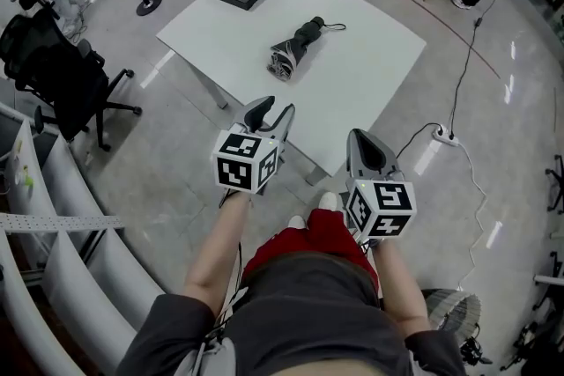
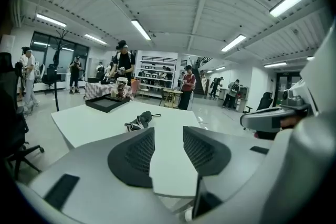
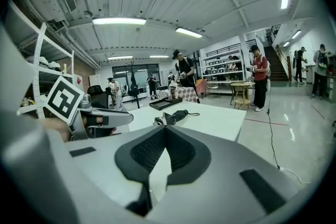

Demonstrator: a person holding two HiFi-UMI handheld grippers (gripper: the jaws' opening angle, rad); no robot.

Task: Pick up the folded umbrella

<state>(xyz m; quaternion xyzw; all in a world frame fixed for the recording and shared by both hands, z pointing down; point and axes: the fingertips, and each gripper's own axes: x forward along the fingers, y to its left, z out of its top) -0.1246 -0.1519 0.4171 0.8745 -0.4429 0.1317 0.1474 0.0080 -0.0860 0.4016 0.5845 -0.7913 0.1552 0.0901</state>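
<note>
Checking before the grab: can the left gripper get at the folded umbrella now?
Probably yes: the left gripper, jaws apart and empty, faces the umbrella across bare table; nothing lies between them.

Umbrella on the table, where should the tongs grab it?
Probably the middle of the folded umbrella, where it's bundled tight, not the loose flared end. It lies flat and slanted on the white table, so bring the open left tongs down from above, across its width.

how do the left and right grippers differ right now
Left gripper: jaws apart. Right gripper: jaws together. The umbrella shows just above the right's jaws in its view, but off to the left of the left's gap. Both are empty, short of the umbrella.
</note>
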